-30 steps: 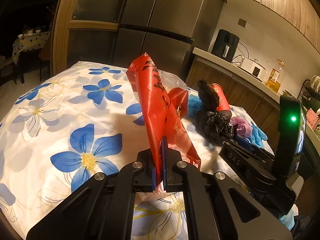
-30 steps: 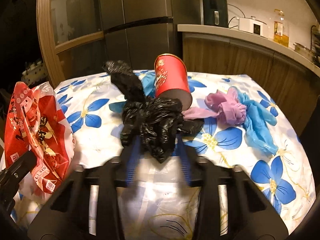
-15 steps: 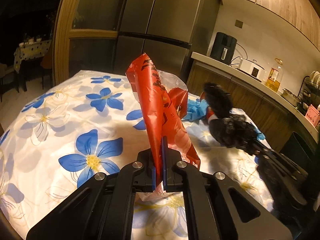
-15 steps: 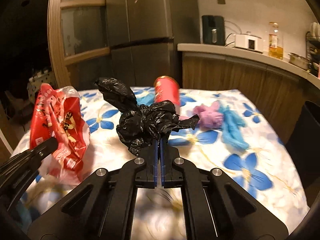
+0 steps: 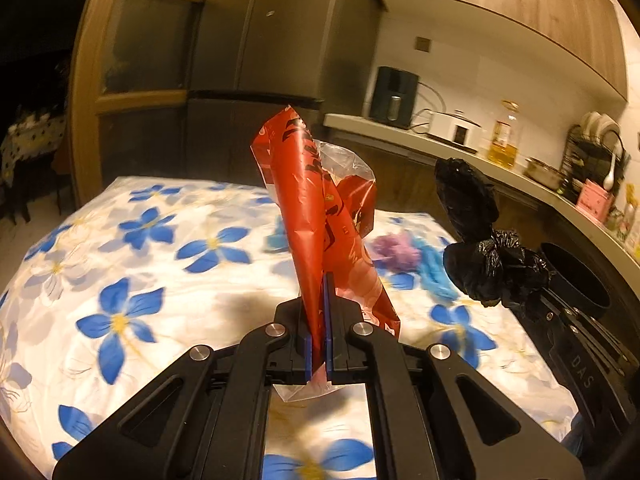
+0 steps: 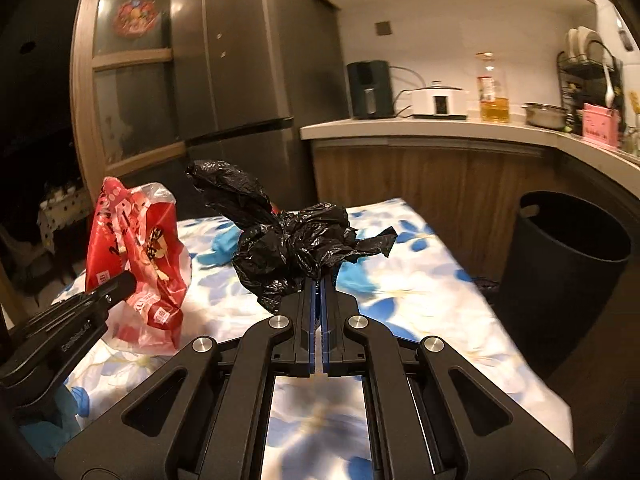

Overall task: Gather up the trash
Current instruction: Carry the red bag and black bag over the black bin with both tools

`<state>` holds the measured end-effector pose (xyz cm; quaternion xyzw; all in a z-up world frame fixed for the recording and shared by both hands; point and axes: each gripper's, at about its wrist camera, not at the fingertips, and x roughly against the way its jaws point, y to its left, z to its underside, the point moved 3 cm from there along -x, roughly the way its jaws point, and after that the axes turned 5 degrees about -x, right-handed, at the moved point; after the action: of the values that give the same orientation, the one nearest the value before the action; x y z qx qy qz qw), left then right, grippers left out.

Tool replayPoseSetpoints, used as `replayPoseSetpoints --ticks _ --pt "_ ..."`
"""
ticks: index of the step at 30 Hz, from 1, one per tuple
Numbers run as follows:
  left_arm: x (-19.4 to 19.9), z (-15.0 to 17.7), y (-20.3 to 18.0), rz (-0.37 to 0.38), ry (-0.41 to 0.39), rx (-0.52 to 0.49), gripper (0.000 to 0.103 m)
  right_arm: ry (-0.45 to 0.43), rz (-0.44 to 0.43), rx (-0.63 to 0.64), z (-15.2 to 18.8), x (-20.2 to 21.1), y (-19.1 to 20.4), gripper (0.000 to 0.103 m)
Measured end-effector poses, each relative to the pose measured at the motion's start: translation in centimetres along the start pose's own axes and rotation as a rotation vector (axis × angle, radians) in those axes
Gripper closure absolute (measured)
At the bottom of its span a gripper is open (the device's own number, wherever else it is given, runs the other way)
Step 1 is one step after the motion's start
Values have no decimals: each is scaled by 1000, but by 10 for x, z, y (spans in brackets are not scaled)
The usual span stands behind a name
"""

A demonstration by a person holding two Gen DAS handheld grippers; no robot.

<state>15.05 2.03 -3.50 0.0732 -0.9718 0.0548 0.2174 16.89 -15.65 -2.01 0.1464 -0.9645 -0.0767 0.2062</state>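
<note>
With the left gripper (image 5: 319, 322) jaws clamped on the crinkled red plastic snack bag (image 5: 320, 216) and the right gripper (image 6: 317, 312) pinching the crumpled black plastic bag (image 6: 288, 240) above the floral-clothed counter (image 6: 420, 280), we carry both over the tall black bin (image 6: 560, 272) before letting go.

A dark refrigerator (image 6: 244, 80) fills the upper left; an oil bottle (image 6: 493, 92) and white cooker (image 6: 439, 101) stand upper right on the counter (image 6: 400, 126).

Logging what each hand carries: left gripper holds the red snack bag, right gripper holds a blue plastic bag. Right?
Not quite. The right gripper holds a black plastic bag, as the right wrist view shows; the left gripper does hold the red snack bag.
</note>
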Motion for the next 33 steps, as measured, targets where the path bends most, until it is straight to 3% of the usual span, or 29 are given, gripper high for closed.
replayPoseSetpoints --ticks 14,33 --pt "-6 -20 -127 168 -43 -151 99 -107 165 -85 -23 53 -101 101" --pt "-34 -45 -277 384 -85 -297 99 -199 383 -190 -63 74 -225 101"
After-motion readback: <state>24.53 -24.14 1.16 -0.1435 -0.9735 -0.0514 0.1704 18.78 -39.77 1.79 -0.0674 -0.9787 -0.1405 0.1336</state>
